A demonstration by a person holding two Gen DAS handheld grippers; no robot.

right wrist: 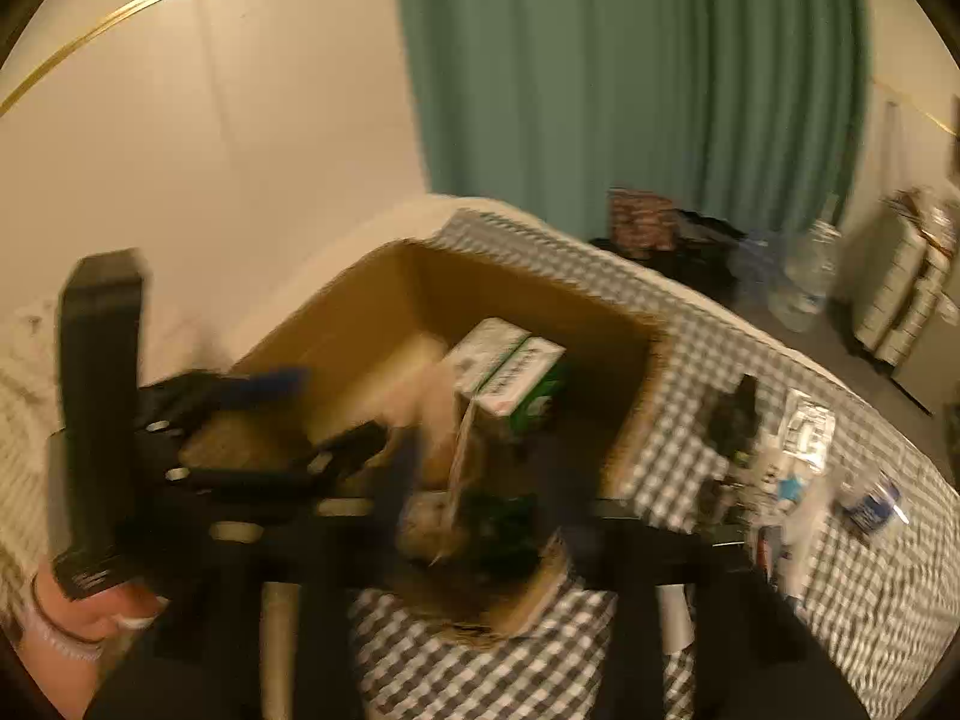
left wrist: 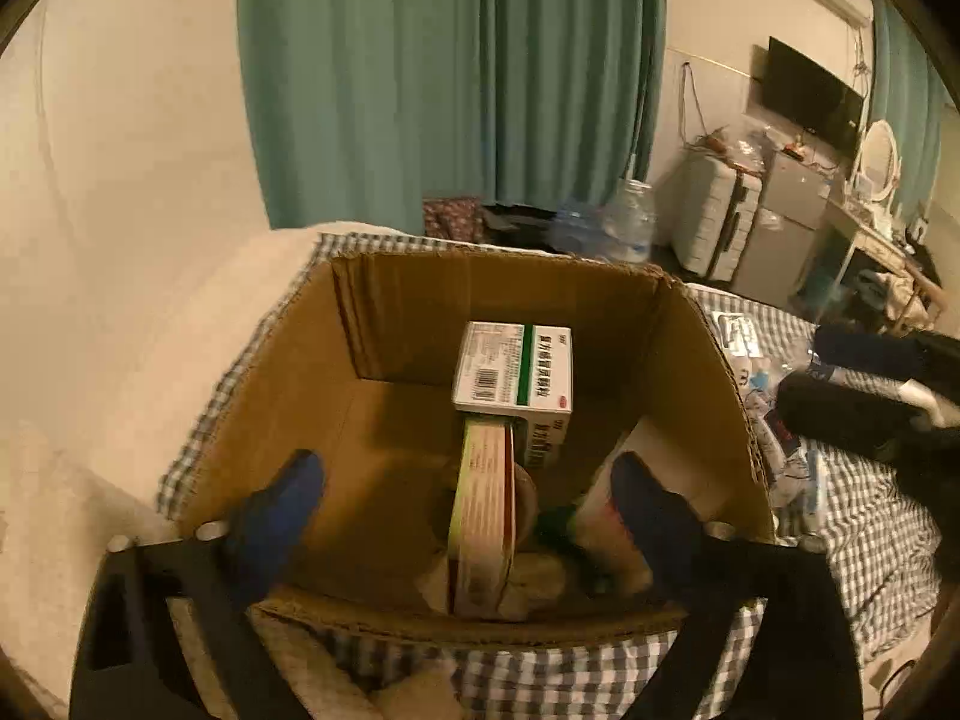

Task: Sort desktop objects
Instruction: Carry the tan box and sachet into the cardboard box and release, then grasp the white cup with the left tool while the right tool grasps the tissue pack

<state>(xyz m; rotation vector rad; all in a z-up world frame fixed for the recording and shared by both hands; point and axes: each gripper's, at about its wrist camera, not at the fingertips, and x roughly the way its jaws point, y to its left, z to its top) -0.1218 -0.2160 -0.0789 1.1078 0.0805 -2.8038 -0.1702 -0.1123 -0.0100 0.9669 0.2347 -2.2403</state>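
An open cardboard box (left wrist: 708,360) stands on the checked cloth. Inside it a white and green medicine box (left wrist: 516,375) rests on a flat red-edged packet (left wrist: 486,516) standing on edge, with other small items at the bottom. My left gripper (left wrist: 465,480) hovers over the box, fingers wide apart and empty, one fingertip (left wrist: 294,480) on each side of the packet. In the blurred right wrist view my right gripper (right wrist: 480,480) is over the same cardboard box (right wrist: 636,408), open and empty. The left gripper also shows in the right wrist view (right wrist: 270,414).
Several loose small items (right wrist: 786,462) and a small bottle (right wrist: 870,501) lie on the checked cloth (right wrist: 870,588) right of the box. Plastic water bottles (left wrist: 624,219) stand behind. A green curtain, a suitcase and a desk are in the background.
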